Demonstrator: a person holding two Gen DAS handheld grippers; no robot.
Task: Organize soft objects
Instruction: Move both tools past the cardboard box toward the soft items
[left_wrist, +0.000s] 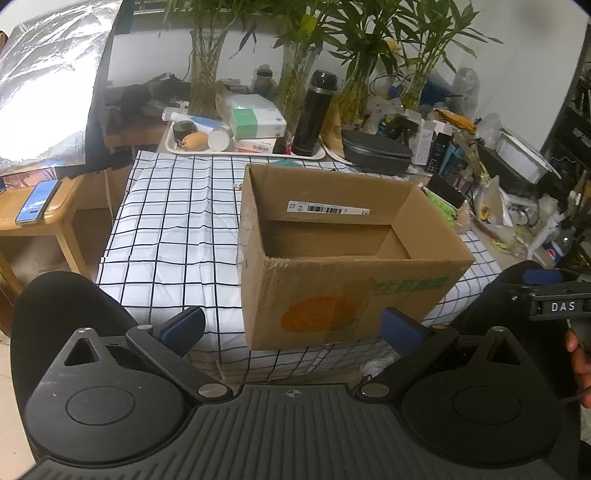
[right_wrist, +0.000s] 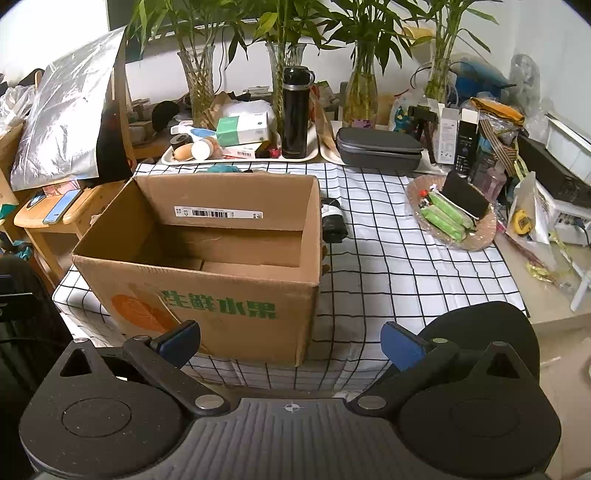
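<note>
Cardboard box (right_wrist: 207, 280), matt brown, rough torn rim, printed paper label | checked tablecloth (right_wrist: 388, 266), soft creased cloth | black flask (right_wrist: 294, 114), glossy | grey case (right_wrist: 378, 149), matt | glass vases (right_wrist: 201, 85), clear | foil sheet (left_wrist: 40, 74), shiny, crinkled | side table (left_wrist: 55, 218), smooth pale wood | left gripper (left_wrist: 291, 328) and right gripper (right_wrist: 290, 341), matt black plastic, blue pads.

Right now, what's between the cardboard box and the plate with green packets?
In the right wrist view, a black rolled bundle lies beside the cardboard box; then bare checkered cloth until the plate.
</note>
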